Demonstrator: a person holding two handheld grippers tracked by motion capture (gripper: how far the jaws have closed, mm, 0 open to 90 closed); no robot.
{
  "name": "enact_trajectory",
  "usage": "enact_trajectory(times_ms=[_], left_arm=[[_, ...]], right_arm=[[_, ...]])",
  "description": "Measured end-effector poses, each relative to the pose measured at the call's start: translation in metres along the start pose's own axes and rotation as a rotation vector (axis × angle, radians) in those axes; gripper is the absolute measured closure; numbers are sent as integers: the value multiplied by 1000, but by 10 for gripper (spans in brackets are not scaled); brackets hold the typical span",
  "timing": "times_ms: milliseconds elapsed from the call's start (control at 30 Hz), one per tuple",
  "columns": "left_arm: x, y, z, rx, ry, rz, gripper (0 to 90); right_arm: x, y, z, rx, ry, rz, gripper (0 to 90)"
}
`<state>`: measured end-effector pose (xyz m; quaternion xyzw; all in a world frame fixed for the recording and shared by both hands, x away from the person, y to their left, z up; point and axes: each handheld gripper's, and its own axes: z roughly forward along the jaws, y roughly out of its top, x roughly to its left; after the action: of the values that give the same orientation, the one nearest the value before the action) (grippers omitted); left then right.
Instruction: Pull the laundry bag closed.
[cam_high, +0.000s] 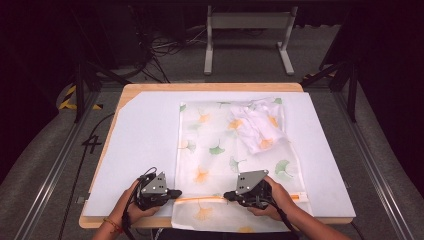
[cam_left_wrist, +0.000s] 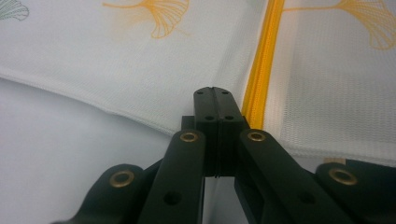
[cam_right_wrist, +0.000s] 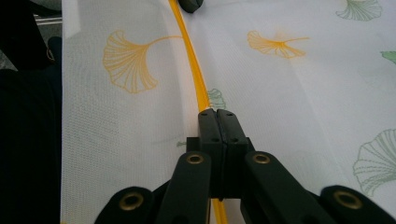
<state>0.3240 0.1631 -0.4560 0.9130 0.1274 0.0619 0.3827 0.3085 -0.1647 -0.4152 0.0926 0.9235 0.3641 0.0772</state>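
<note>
Two grippers, left (cam_high: 176, 193) and right (cam_high: 227, 196), clamped shut along yellow zipper (cam_high: 200, 198). Flat white mesh bag (cam_high: 220, 150), ginkgo-leaf print, beneath both.

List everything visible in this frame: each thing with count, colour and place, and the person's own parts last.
translucent white mesh laundry bag with ginkgo-leaf print: one, white with orange and green leaves, middle of the board
orange zipper: one, across the bag's near end
crumpled white garment: one, inside the bag, far right corner
white board: one, covering the tabletop
wooden table: one, light brown, edge showing around the board
grey metal frame: one, floor beyond the table
left hand-held gripper: black, jaws together, zipper's left end
right hand-held gripper: black, jaws together on the zipper line
</note>
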Motion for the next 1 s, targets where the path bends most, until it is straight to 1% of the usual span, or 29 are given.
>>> enact_trajectory(times_ms=[33,67,200,333,633,667,700,767,800,867,900,1000], left_arm=[[0,0,0,-1,-1,0,900],[0,0,0,-1,0,0,900],[0,0,0,1,-1,1,900],[0,0,0,0,-2,1,900],[1,0,0,1,-4,2,900],[1,0,0,0,-5,1,900],[1,0,0,0,-5,1,900],[1,0,0,0,-6,0,900],[1,0,0,1,-6,0,900],[1,0,0,-2,-6,-2,900],[1,0,0,-2,-5,-1,900],[1,0,0,-1,-6,-1,900]], right_arm=[[0,0,-1,-5,1,4,900],[0,-1,-2,-1,-1,-3,900],[0,-4,-4,-2,-2,11,900],[-1,-7,-10,-6,-2,12,900],[-1,-12,-16,-11,-1,25,900],[-1,-13,-17,-10,-2,18,900],[-2,-13,-18,-13,-3,27,900],[-2,-15,-20,-12,-6,21,900],[-2,-15,-21,-14,-8,30,900],[-2,-17,-23,-13,-9,26,900],[-2,-18,-24,-16,-9,34,900],[-3,-21,-27,-17,-12,37,900]])
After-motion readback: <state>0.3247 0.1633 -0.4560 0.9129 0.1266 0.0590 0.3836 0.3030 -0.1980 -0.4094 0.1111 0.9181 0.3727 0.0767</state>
